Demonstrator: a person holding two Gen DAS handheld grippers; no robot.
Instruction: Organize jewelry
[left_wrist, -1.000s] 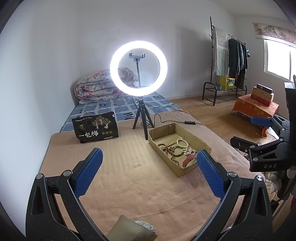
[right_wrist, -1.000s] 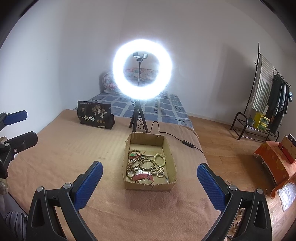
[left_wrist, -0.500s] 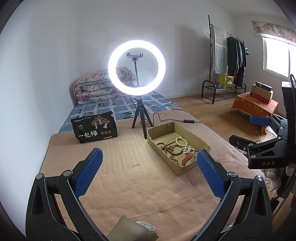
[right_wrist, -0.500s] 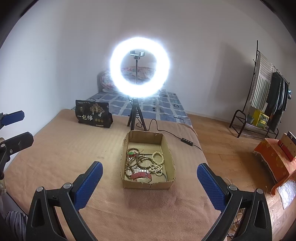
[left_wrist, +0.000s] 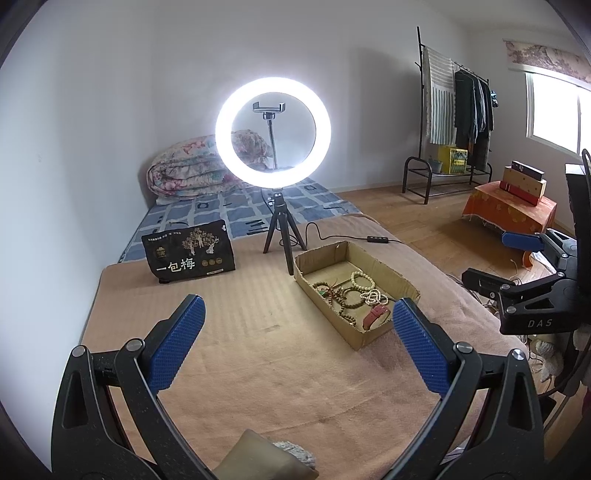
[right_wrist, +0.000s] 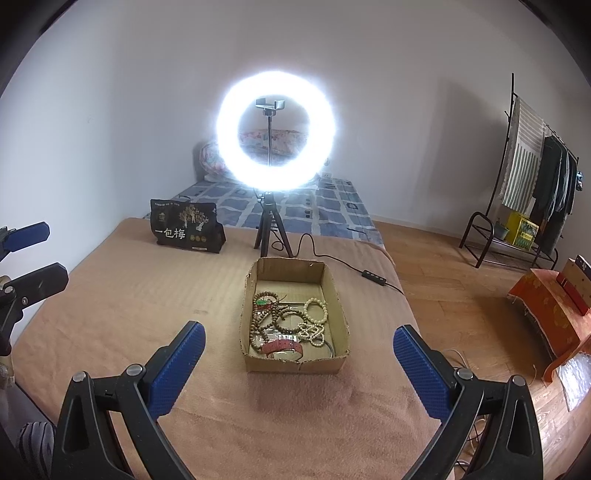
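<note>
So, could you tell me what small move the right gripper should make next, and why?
Probably ease the open right gripper forward and down toward the shallow cardboard box. Both it and the open left gripper hold nothing, and the beaded bracelets all lie tangled inside the box, directly ahead.

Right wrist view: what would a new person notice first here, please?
The lit ring light on its tripod glares at the far middle of the brown blanket. Just in front of it lies an open cardboard box holding tangled bead bracelets. A black bag stands to the light's left.
</note>
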